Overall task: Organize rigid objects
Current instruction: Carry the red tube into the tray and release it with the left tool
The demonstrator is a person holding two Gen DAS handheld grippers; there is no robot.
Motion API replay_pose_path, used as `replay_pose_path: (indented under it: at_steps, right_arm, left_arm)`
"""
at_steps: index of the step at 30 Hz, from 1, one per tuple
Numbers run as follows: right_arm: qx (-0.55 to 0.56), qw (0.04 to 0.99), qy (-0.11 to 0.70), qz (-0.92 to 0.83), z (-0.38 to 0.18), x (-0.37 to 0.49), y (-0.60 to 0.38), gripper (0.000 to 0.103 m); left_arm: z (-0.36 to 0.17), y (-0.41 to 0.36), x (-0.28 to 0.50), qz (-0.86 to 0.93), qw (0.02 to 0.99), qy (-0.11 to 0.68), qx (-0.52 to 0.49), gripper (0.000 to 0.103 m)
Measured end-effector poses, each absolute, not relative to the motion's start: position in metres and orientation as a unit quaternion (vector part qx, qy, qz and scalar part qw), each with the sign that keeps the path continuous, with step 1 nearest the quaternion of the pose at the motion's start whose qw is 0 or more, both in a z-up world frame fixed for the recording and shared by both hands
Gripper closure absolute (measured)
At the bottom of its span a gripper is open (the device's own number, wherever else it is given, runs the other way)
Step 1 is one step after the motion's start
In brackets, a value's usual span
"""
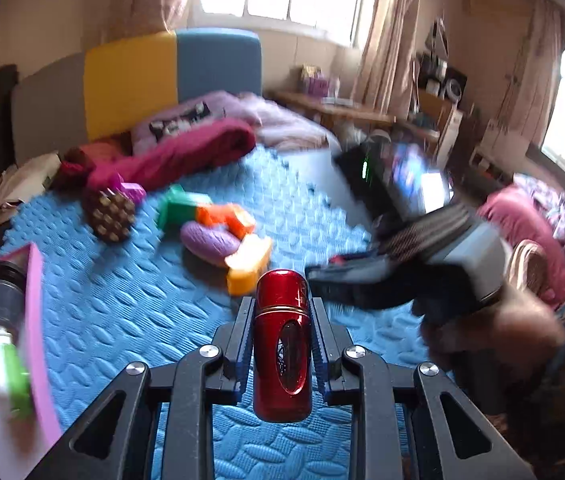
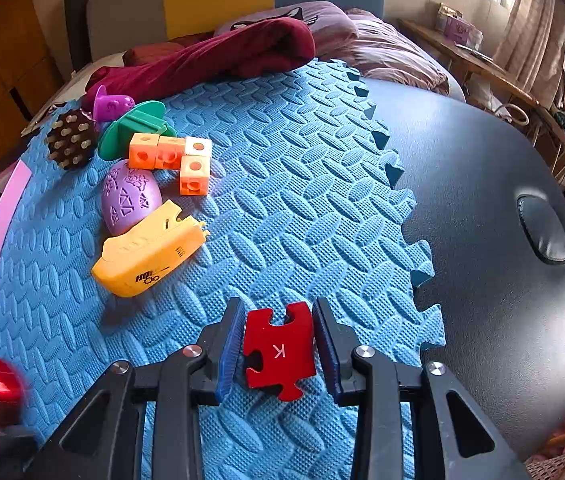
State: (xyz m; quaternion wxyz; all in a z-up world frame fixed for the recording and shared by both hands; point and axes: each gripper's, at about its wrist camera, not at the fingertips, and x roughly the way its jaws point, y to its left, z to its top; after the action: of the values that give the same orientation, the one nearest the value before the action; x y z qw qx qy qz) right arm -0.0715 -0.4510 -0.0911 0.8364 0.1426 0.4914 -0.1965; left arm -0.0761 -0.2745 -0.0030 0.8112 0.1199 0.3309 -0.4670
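One shiny red metal cylinder (image 1: pixel 281 344) is clamped between the black jaws of the left gripper (image 1: pixel 280 312) in the left wrist view, raised above the blue textured foam mat (image 1: pixel 130 312). On the mat beyond lie a single brown studded ball (image 1: pixel 110 214), a magenta plastic piece (image 1: pixel 130 190), a green plastic piece (image 1: pixel 180 208), an orange block cluster (image 1: pixel 226 216), a purple patterned egg (image 1: pixel 210 240) and a yellow plastic shell (image 1: pixel 248 266), all smeared by motion blur. At the left edge a pink-rimmed tray (image 1: pixel 36 320) is cut off; a dark cylinder (image 1: pixel 8 292) and a green-and-white item (image 1: pixel 12 372) lie in it, too blurred to name. The right gripper (image 1: pixel 362 276) shows at the right as a dark blurred shape.

From the right wrist view, one flat red jigsaw piece marked K (image 2: pixel 278 350) sits on the foam mat between the right gripper's (image 2: pixel 276 338) two fingers. The left pad touches its edge; a narrow gap shows at the right pad, so whether it is gripped is unclear. The orange cluster counts four cubes here. The red cylinder appears as a blur at the lower left corner. Right of the mat lies a bare black tabletop (image 2: pixel 482 200).
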Motion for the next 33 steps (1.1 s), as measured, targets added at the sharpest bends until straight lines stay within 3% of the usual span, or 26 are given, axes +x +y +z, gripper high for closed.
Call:
replay_pose_path:
  at_steps: [9,20,33]
  right_arm:
    - [0.121,0.840,0.492,-0.196,-0.090,-0.069,-0.445,0.071]
    - [0.092,0.841,0.493,-0.202,-0.090,-0.067,-0.438,0.072]
    - [0.092,0.841,0.493,-0.204,-0.089,-0.066,-0.438,0.072]
  left_arm:
    - [0.034,-0.176,-0.044,-0.408,0.851,0.327,0.035,0.077]
    - [-0.027,-0.044,0.020,-0.235,0.884,0.404,-0.011,0.077]
    - [-0.081,-0.090,-0.013,-0.282,0.846,0.452,-0.031,0.077]
